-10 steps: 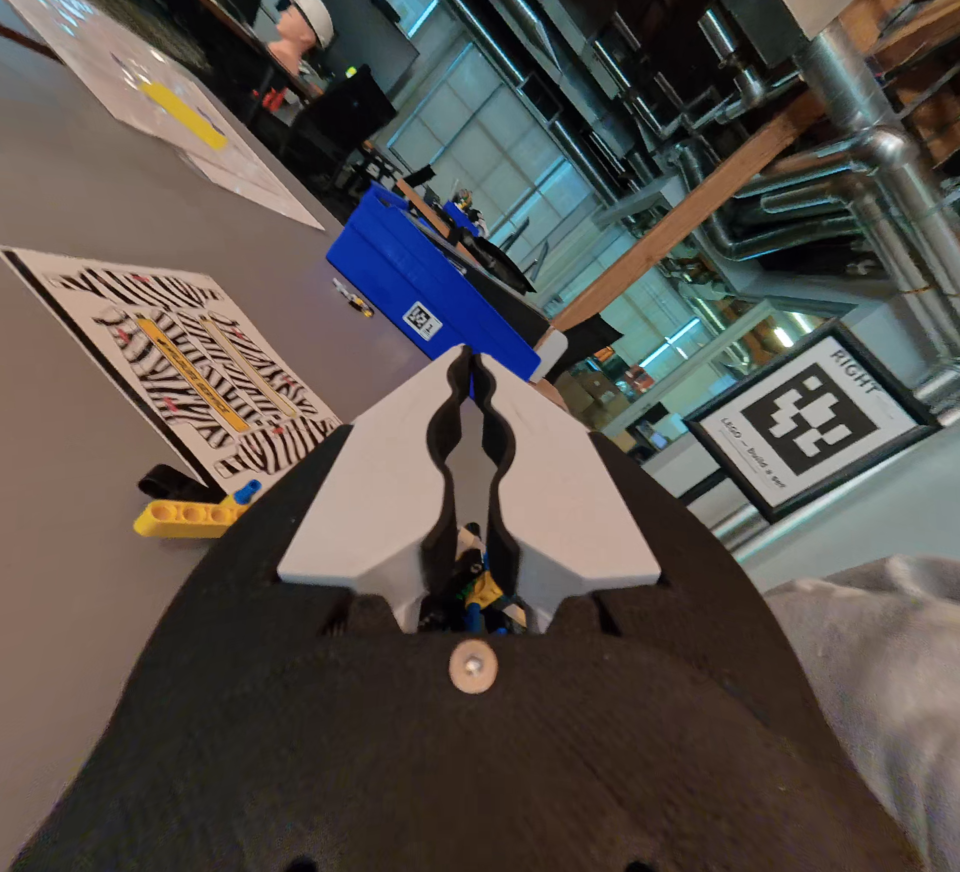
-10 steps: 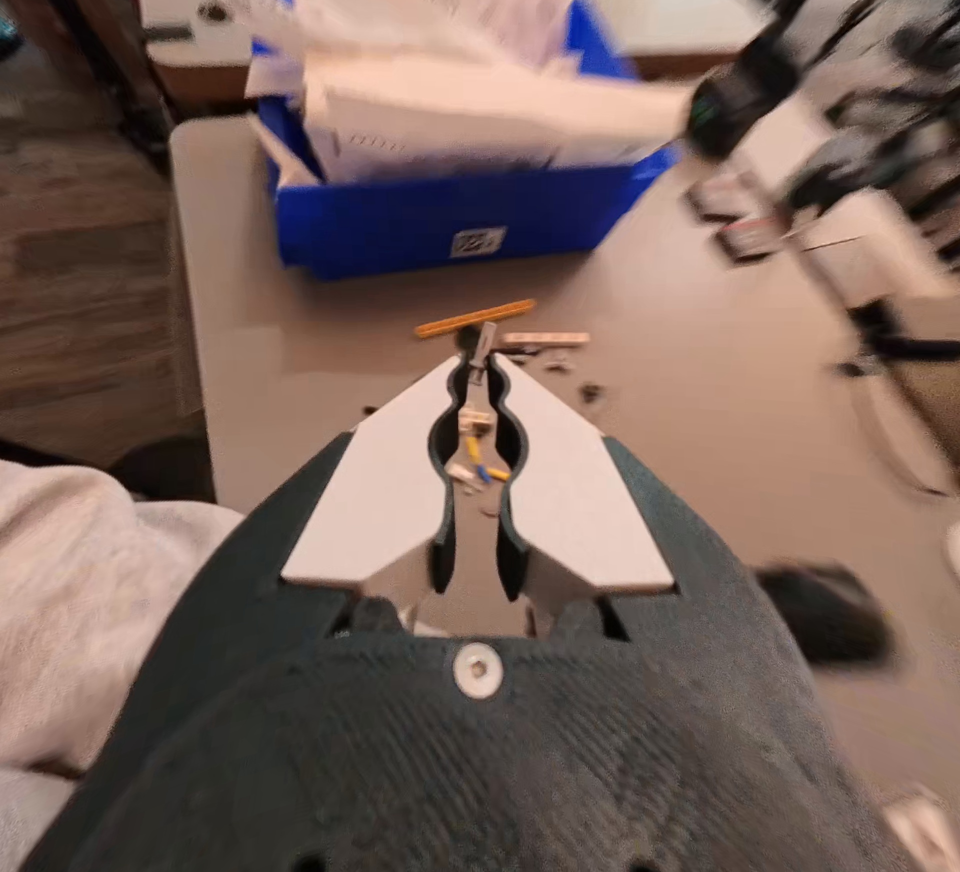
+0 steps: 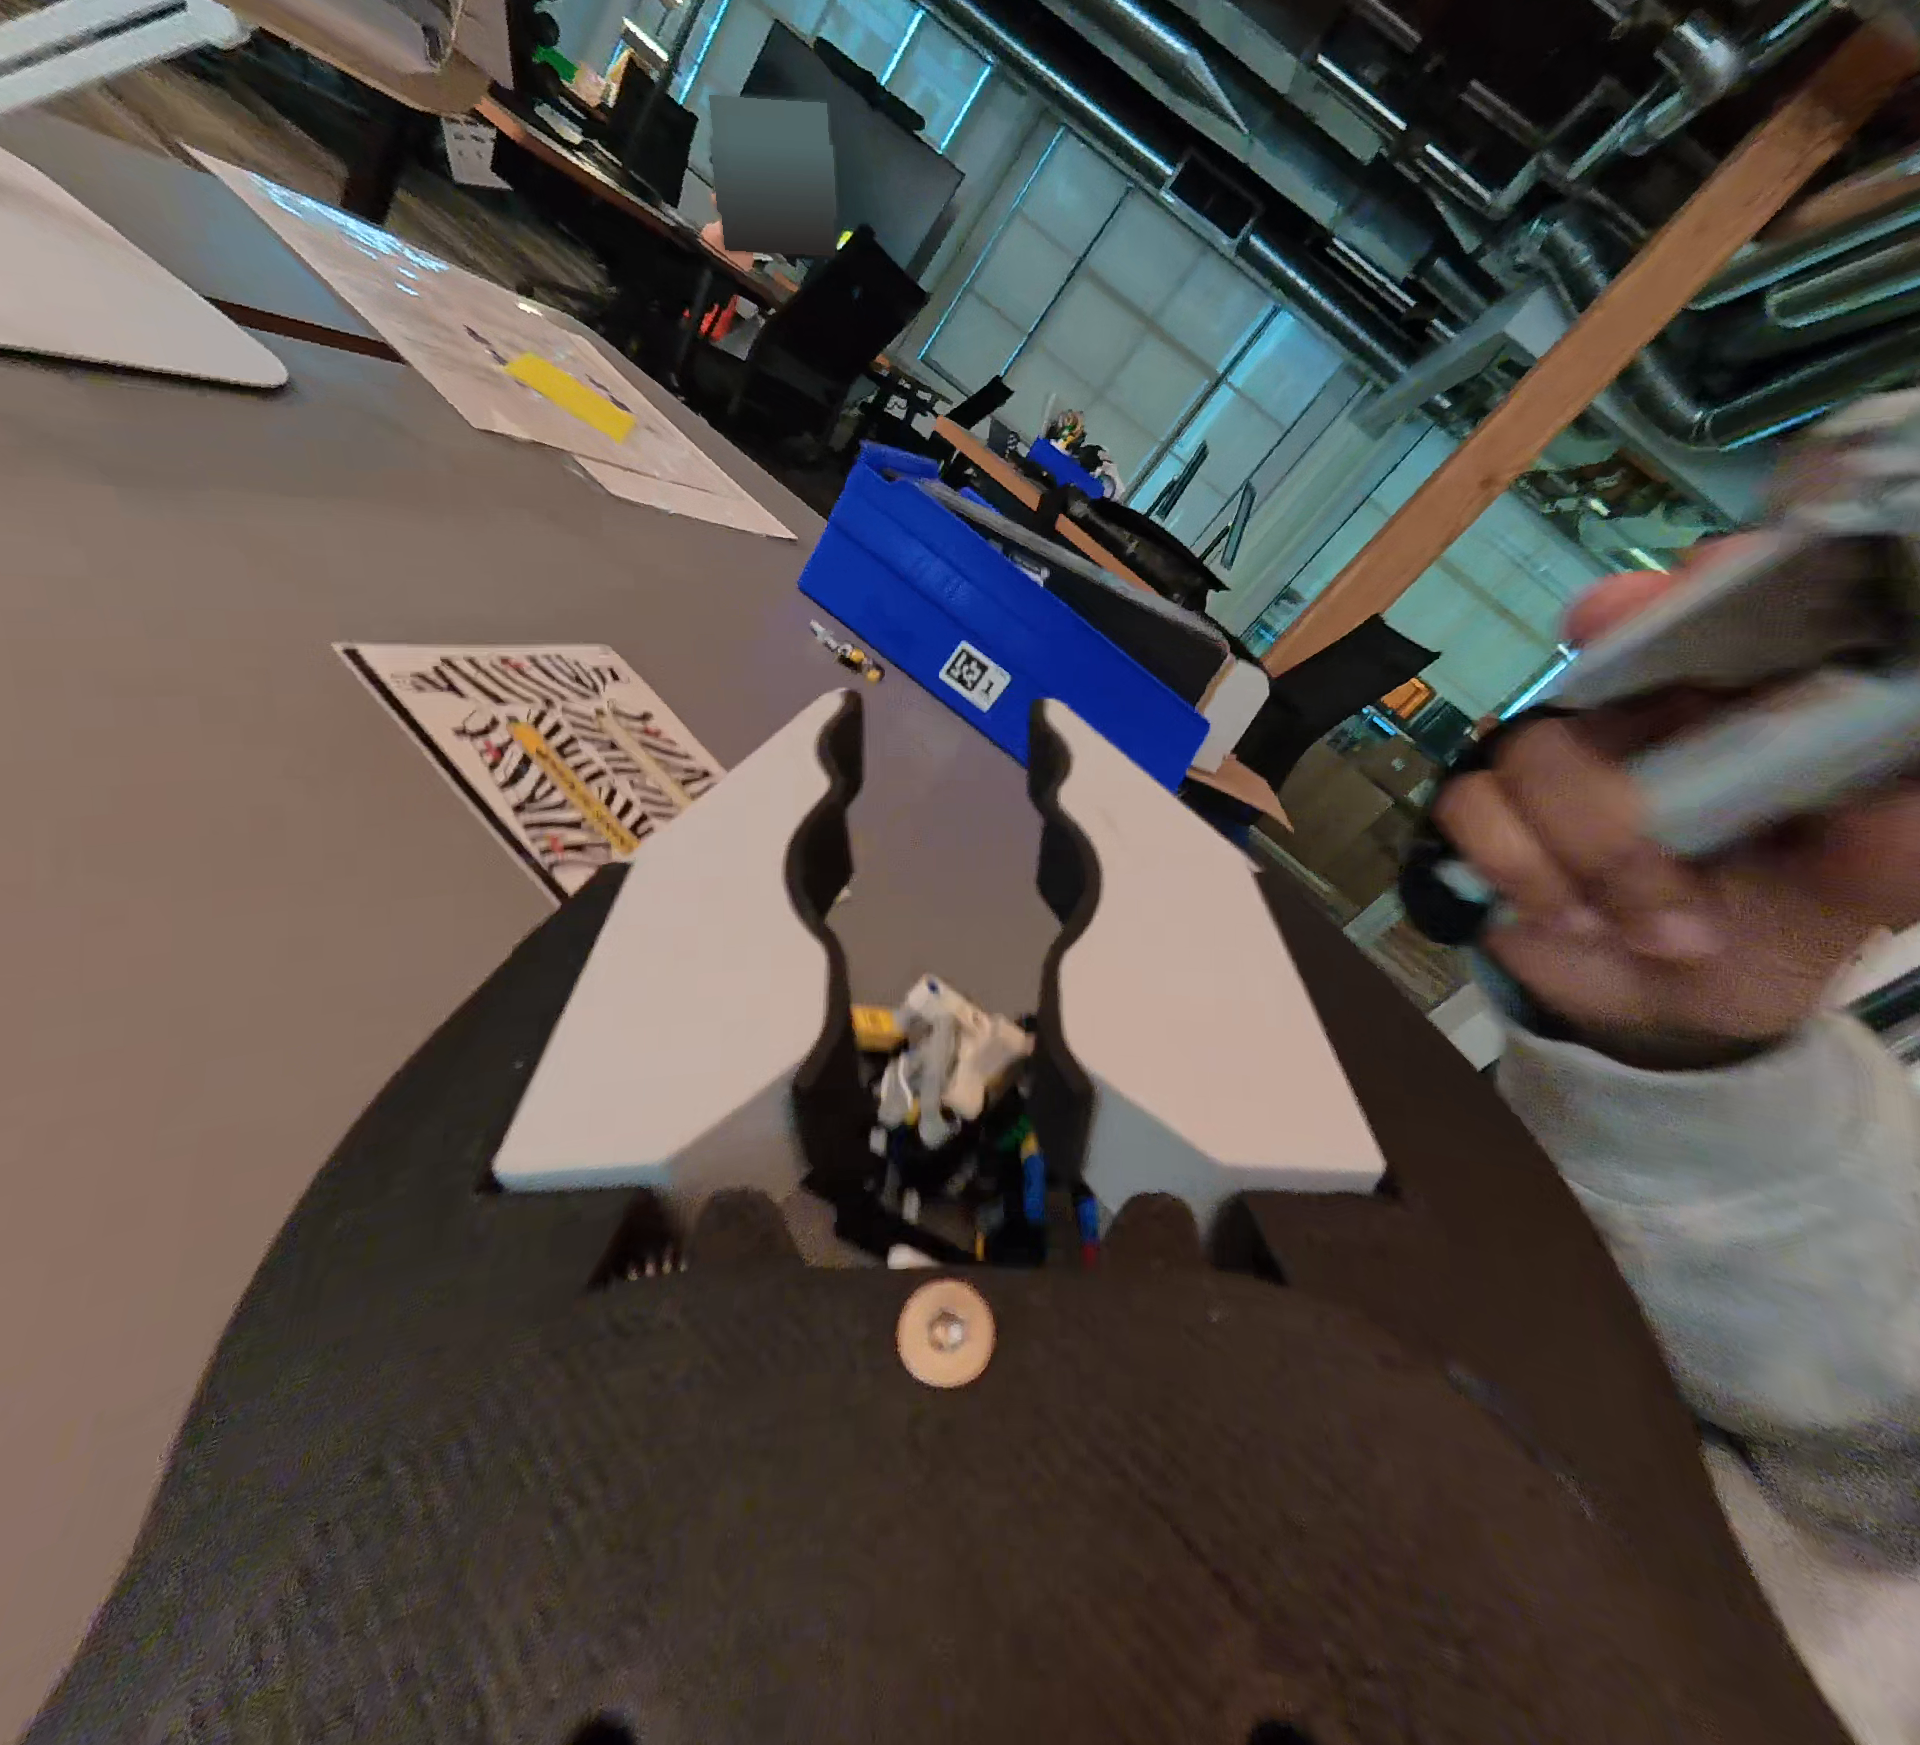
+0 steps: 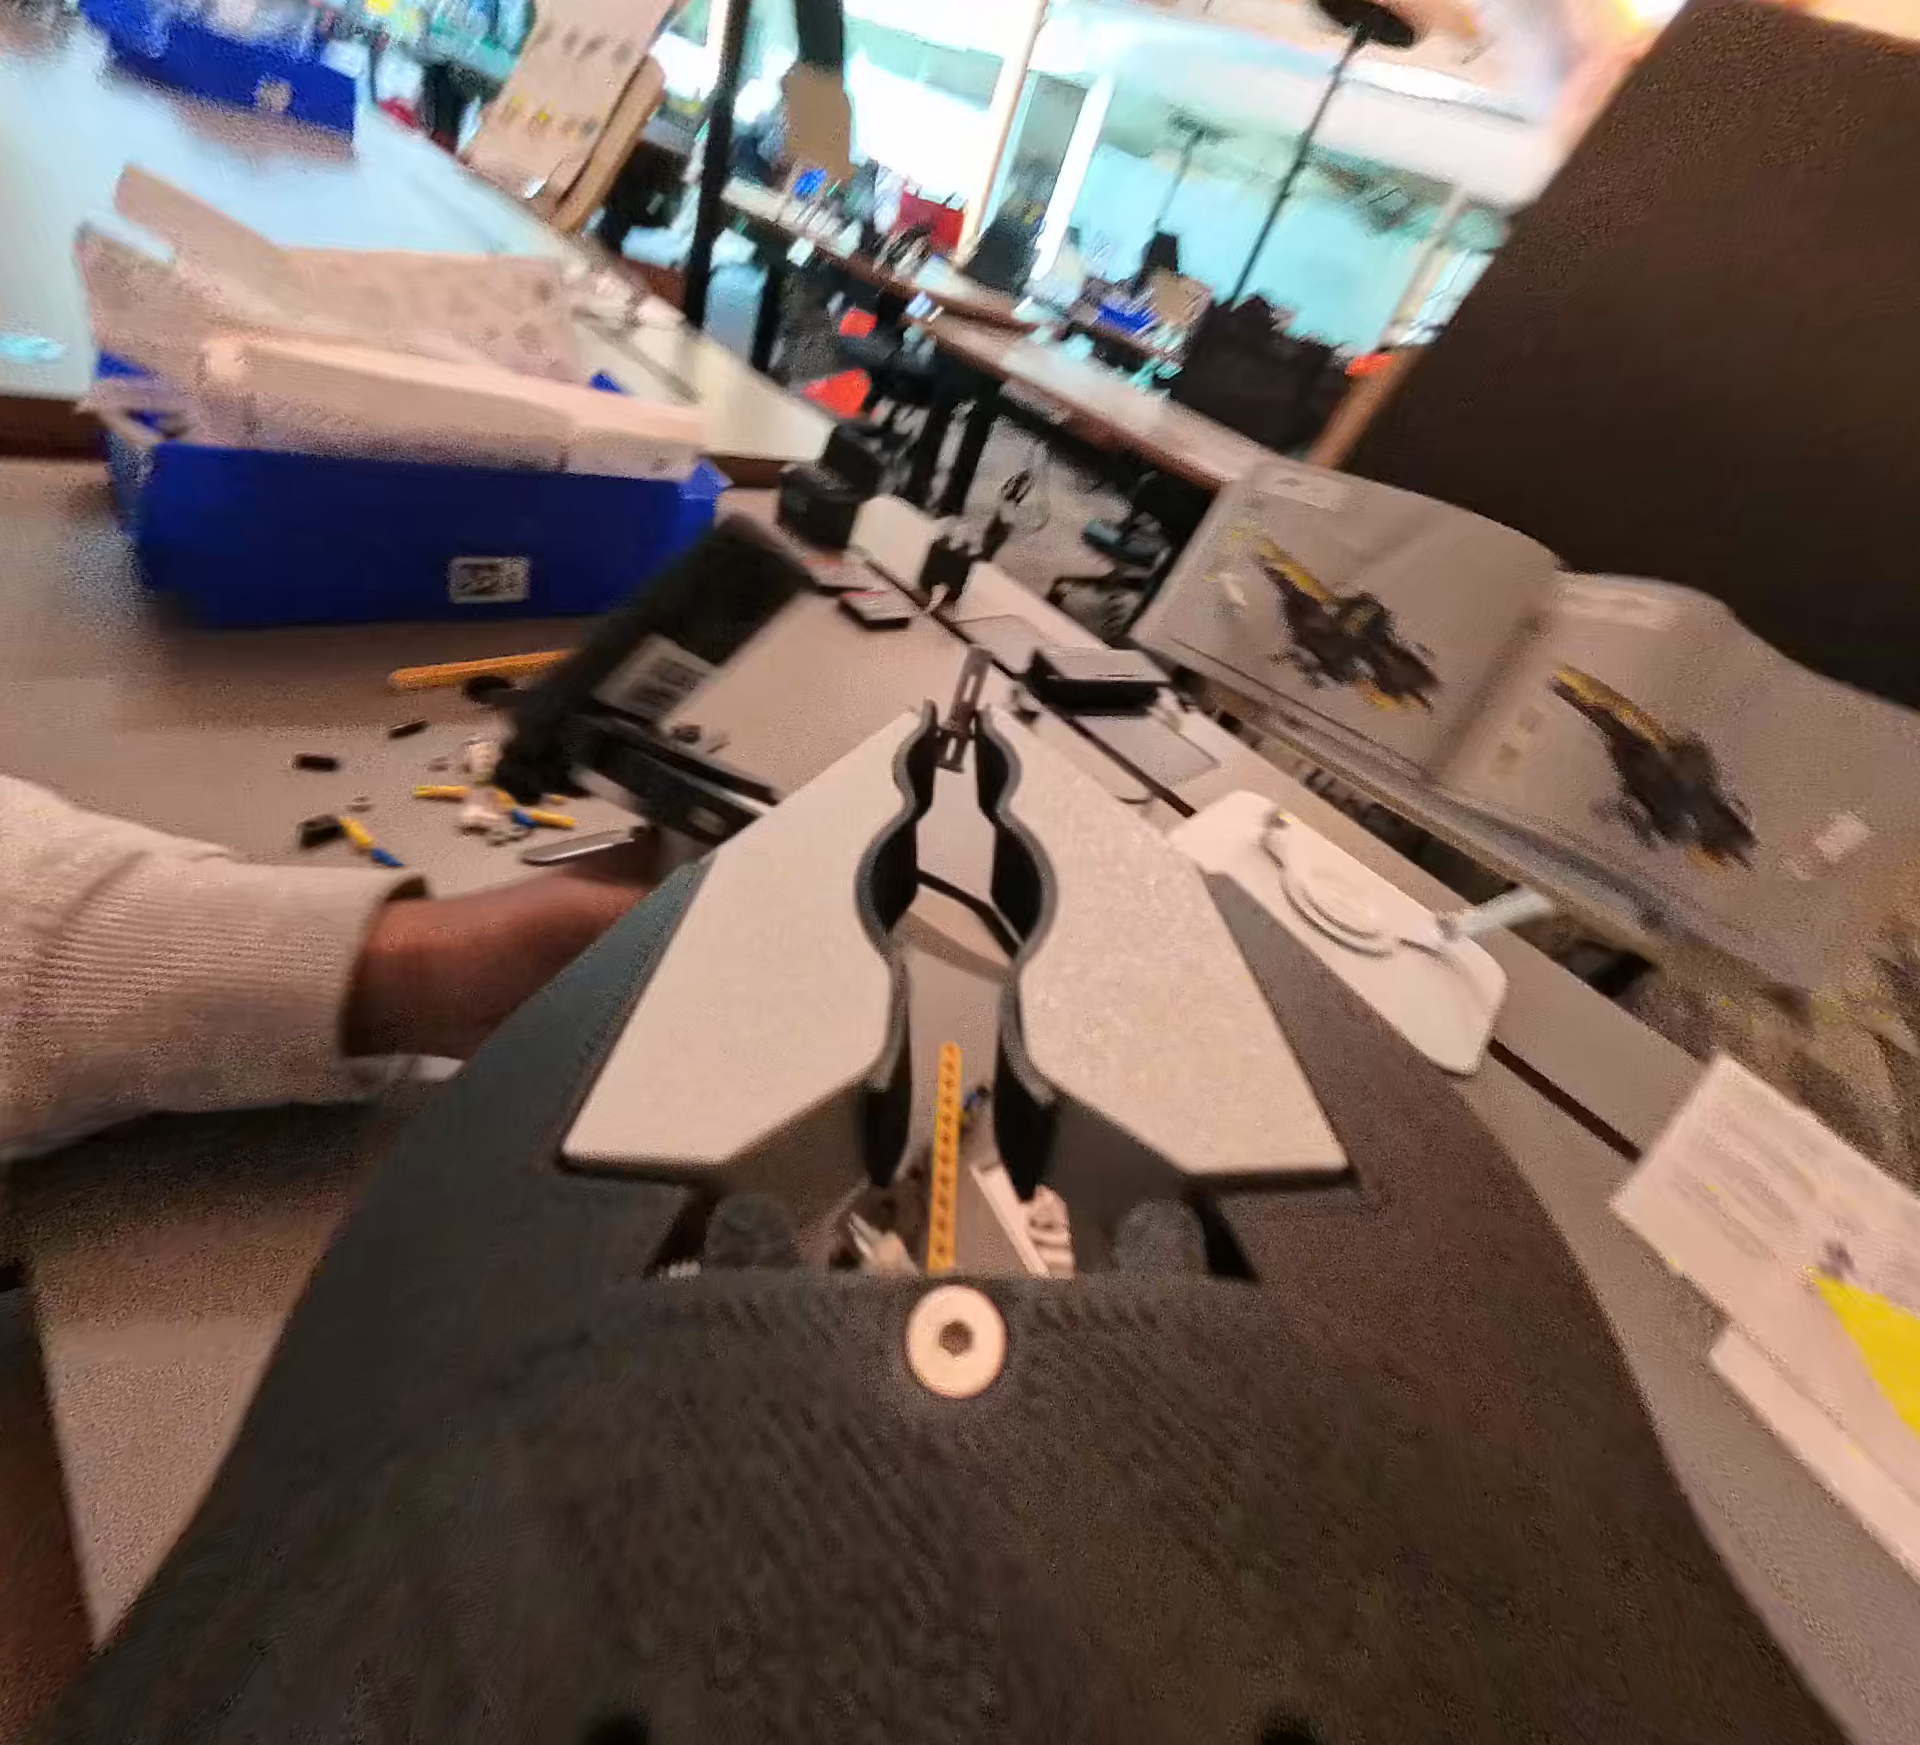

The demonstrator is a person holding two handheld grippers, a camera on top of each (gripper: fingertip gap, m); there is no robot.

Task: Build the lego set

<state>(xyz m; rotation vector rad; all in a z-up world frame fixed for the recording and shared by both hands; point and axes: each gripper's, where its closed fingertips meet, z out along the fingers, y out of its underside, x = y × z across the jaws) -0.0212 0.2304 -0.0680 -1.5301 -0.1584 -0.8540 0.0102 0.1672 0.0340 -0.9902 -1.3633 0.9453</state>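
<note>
Between the spread fingers of the left gripper (image 3: 943, 724) nothing is held; the gap shows bare desk (image 3: 208, 864), and low down, near the gripper's base, a heap of lego pieces (image 3: 940, 1072) in white, black, yellow and blue lies on the desk under it. Whether that heap is a part-built model or only loose pieces cannot be told. The right gripper (image 4: 951, 724) has its fingers almost pressed together, pinching a thin grey lego strip (image 4: 968, 693) that sticks up from the tips. Under it, close to the base, a long yellow beam (image 4: 945, 1165) with holes lies beside some white pieces.

Farther out in the right wrist view, small yellow, blue, black and white parts (image 4: 488, 807) are scattered on the desk, with an orange strip (image 4: 478, 669) just beyond them. No finished model shows in either view, so the build looks to be at an early or middle stage, with much sorting and joining left.

One blue bin (image 4: 416, 542) stands at the far side of the desk, filled with white papers or bags (image 4: 416, 386) that rise above its rim. A sheet with zebra stripes (image 3: 561, 760) lies flat to the left, and open instruction pages (image 4: 1351, 625) stand propped at the right. A 2nd blue bin (image 4: 218, 54) sits on a farther desk; its contents are too blurred to tell.
</note>
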